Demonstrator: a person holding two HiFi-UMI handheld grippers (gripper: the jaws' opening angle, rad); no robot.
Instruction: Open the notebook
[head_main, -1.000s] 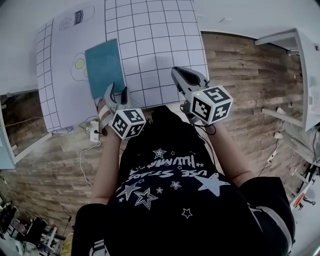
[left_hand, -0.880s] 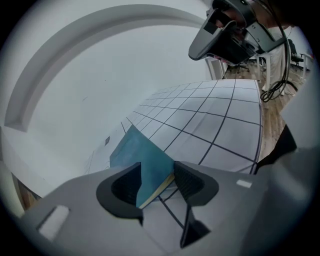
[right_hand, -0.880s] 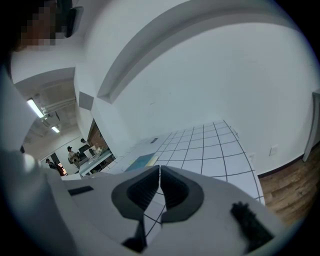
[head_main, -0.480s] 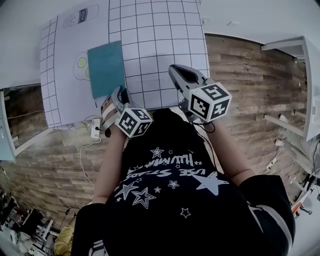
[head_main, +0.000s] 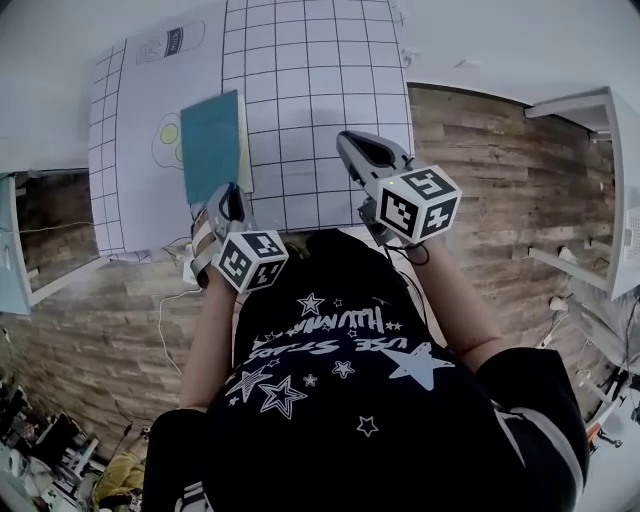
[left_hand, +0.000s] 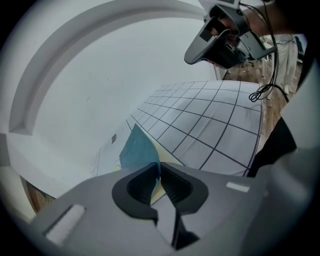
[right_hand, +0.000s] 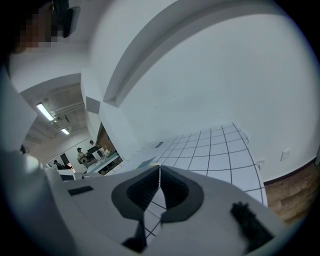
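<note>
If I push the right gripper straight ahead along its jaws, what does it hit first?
Most likely the gridded mat: the right gripper, shut and empty, aims at bare squares beside the notebook; depth is unclear.

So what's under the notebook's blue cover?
A pale page shows under the raised cover, which is pinched by the left tongs. Whether anything is written on it is hidden.

- Head view: looks steeply down from overhead onto grid mat (head_main: 320, 100) and notebook (head_main: 212, 145).
- Left gripper view: sits close against the notebook (left_hand: 135, 150), facing along the same grid mat (left_hand: 210, 120).
- Right gripper view: faces nearly level over that grid mat (right_hand: 215, 150) toward the wall (right_hand: 225, 75).
</note>
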